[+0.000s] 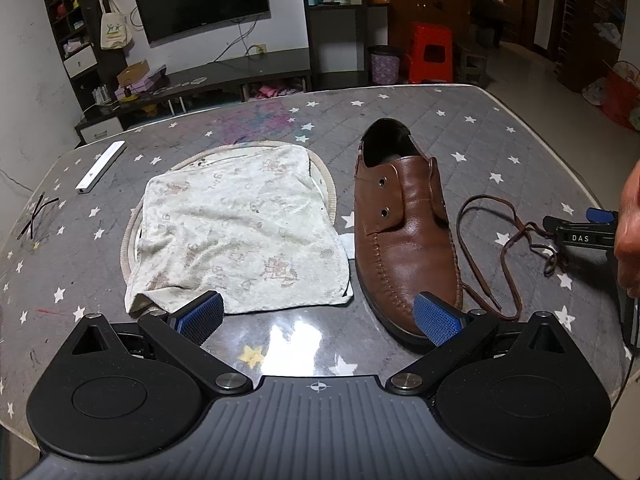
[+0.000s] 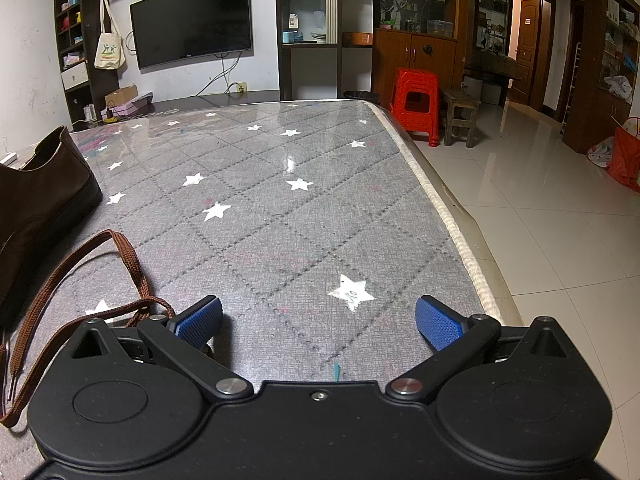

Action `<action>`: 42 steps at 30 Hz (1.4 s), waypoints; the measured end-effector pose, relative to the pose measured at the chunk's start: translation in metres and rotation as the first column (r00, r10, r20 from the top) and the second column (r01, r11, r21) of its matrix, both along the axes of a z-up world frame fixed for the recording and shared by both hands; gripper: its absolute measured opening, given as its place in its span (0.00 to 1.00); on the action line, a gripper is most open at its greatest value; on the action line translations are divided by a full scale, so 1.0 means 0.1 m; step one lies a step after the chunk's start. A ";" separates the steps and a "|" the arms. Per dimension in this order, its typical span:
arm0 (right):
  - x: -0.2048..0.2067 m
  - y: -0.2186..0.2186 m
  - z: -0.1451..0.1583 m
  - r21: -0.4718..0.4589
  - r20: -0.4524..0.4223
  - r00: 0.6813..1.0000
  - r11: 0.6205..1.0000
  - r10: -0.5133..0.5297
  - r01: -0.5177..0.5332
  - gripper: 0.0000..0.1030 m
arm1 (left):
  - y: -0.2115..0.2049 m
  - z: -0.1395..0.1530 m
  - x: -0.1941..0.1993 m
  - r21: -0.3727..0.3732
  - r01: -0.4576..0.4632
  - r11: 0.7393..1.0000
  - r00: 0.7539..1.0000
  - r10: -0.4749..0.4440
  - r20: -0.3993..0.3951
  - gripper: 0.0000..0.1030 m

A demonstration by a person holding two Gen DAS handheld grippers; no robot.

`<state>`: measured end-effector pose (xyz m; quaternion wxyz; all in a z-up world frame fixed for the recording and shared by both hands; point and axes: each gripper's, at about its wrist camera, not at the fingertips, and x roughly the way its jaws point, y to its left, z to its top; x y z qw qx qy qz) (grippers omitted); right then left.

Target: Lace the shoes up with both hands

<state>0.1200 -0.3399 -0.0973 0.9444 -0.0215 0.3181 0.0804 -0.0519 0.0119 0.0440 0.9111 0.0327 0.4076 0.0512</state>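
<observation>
A brown leather shoe (image 1: 404,220) stands on the table with its toe toward me and its eyelets bare. A loose brown shoelace (image 1: 504,248) lies coiled on the table just right of the shoe. My left gripper (image 1: 318,316) hovers open in front of the shoe's toe, its right pad (image 1: 436,318) over the toe. My right gripper (image 2: 319,322) is open above the table, nothing between its pads; the shoelace (image 2: 80,280) lies by its left pad and the shoe (image 2: 40,200) is at far left. In the left wrist view the right gripper (image 1: 580,236) shows beside the lace, held by a hand (image 1: 630,220).
A crumpled pale cloth (image 1: 240,228) lies on a round mat left of the shoe. A white bar (image 1: 100,166) and black ties (image 1: 36,216) lie at the table's left. The table's right edge (image 2: 448,208) drops to a tiled floor with a red stool (image 2: 414,100).
</observation>
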 end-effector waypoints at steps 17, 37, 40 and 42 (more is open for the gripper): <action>-0.01 -0.03 -0.01 0.000 0.000 1.000 1.000 0.000 0.000 1.00 | -0.06 -0.01 -0.03 0.004 0.022 1.000 1.000 -0.022 -0.003 0.99; -0.01 -0.03 -0.01 0.000 0.000 1.000 1.000 0.000 0.000 1.00 | -0.08 -0.02 -0.04 -0.001 0.033 0.999 0.999 -0.033 -0.005 0.99; -0.01 -0.03 -0.01 0.000 0.000 1.000 1.000 0.000 0.000 1.00 | -0.09 -0.02 -0.04 -0.001 0.032 0.999 0.999 -0.032 -0.006 0.99; -0.01 -0.05 -0.02 0.000 0.000 1.000 1.000 0.000 0.000 1.00 | -0.09 -0.01 -0.04 -0.001 0.031 1.000 0.999 -0.031 -0.008 0.99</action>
